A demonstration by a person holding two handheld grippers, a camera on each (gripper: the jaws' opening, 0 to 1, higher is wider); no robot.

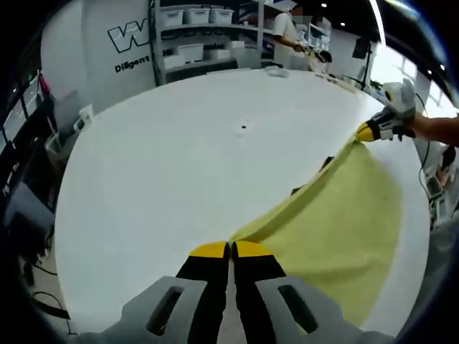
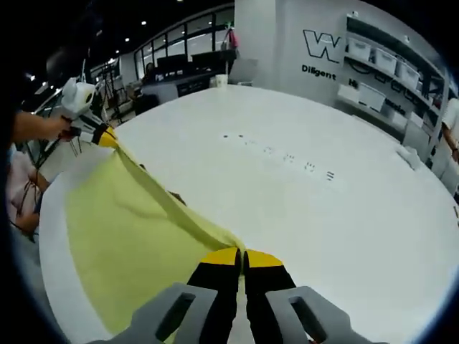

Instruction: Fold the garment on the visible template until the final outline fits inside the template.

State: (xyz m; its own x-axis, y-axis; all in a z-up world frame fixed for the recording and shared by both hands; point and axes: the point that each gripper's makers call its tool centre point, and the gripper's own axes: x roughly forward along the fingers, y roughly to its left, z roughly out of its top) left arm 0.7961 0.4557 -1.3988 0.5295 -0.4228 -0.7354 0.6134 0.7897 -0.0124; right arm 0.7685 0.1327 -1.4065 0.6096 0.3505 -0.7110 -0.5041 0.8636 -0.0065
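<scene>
We see the left gripper (image 1: 230, 249) at the bottom of the left gripper view, its yellow-tipped fingers (image 1: 209, 250) pressed together on one end of the yellow garment (image 1: 337, 222). From there the garment's top edge runs up and to the right as a taut fold, and the rest of the cloth hangs and spreads below it toward the near edge of the white table (image 1: 179, 165). At the far end of that fold, near the table's right edge, we see the right gripper (image 1: 367, 132) pinching the cloth, with a person's hand (image 1: 423, 126) behind it. Shelves with white bins (image 1: 197, 32) stand beyond the table's far edge, and a person (image 1: 288, 36) stands there too.

In the right gripper view, the left gripper (image 2: 106, 137) appears at the upper left, clamped on the garment (image 2: 129, 236) near the table's edge. The cloth slopes down from it to the right gripper (image 2: 242, 256) at the bottom, whose fingers (image 2: 262, 259) are closed tight on the fabric's end. To the right of the cloth, the table (image 2: 323, 215) lies bare white, with a row of small dark marks (image 2: 287, 158) across its middle. We cannot make out a template outline on the table in either view.
</scene>
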